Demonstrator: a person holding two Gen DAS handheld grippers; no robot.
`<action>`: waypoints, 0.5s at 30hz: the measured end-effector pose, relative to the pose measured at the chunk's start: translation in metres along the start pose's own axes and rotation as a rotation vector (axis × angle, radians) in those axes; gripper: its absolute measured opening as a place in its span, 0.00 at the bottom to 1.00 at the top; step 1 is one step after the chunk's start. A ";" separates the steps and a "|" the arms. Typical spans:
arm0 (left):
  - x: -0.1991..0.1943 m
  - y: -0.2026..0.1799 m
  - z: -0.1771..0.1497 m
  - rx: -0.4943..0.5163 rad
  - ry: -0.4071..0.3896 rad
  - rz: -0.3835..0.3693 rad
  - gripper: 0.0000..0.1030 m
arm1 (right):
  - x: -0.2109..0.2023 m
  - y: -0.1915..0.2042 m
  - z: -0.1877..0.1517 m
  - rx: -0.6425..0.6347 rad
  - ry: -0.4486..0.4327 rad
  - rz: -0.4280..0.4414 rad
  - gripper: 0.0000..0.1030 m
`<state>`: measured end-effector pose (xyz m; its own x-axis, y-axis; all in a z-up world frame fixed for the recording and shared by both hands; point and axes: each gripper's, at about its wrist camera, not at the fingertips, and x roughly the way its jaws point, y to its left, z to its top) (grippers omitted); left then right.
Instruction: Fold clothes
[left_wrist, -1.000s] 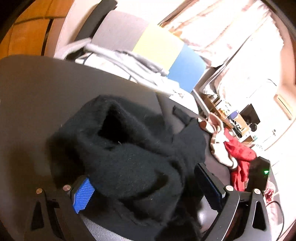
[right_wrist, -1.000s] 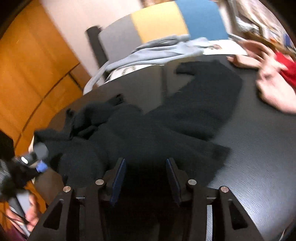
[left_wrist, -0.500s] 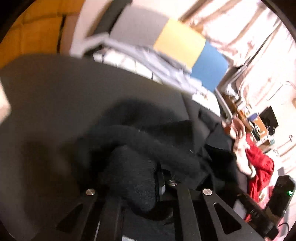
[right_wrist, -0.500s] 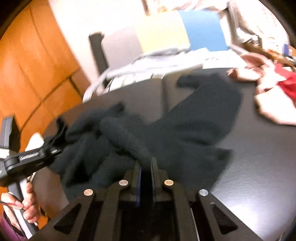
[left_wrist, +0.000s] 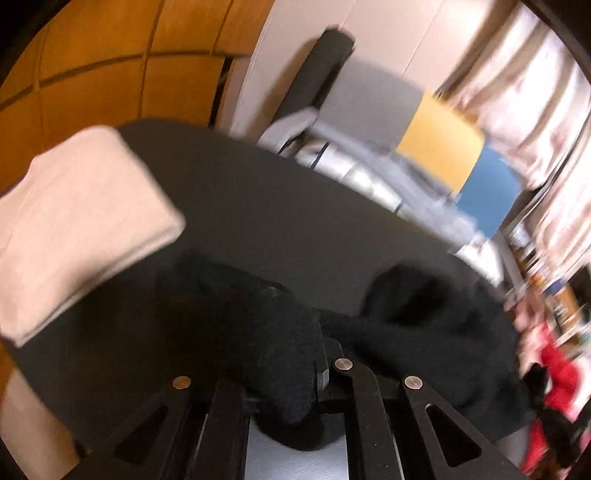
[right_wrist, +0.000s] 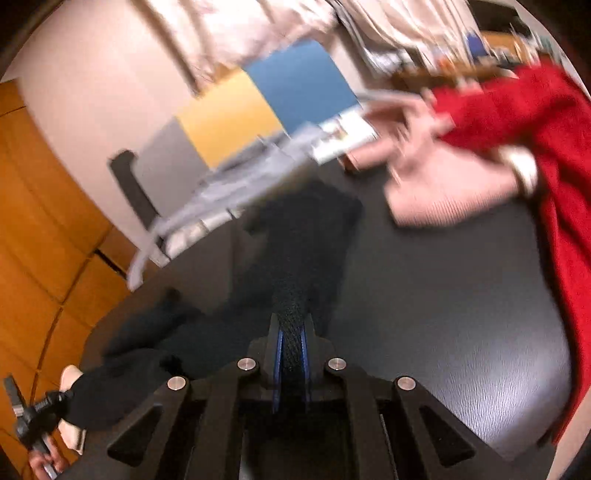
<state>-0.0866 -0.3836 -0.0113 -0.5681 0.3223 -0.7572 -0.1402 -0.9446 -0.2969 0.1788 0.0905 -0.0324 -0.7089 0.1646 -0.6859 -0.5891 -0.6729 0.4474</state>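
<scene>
Black knit garment (right_wrist: 295, 266) | long axis away from right gripper (right_wrist: 291, 354) | pinched

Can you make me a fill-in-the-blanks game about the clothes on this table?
1. Both grippers are pinching the fuzzy ____ garment.
2. The table top is dark ____.
3. Beside the pink garment lies a bright ____ one.
4. The folded cloth near the left gripper is ____ in colour.

Missing words: black; grey; red; cream
</scene>
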 end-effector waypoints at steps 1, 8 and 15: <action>0.008 0.004 -0.009 0.019 0.037 0.031 0.10 | 0.009 -0.007 -0.006 0.009 0.034 -0.026 0.10; 0.014 0.033 -0.039 -0.012 0.118 0.074 0.56 | 0.001 -0.040 -0.015 0.077 0.066 -0.012 0.27; -0.041 0.035 -0.032 -0.054 -0.049 0.068 0.72 | -0.027 -0.057 -0.019 0.131 0.035 0.041 0.29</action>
<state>-0.0426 -0.4277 -0.0090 -0.6140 0.2531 -0.7476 -0.0572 -0.9589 -0.2778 0.2390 0.1102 -0.0501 -0.7208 0.1124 -0.6840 -0.6071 -0.5785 0.5448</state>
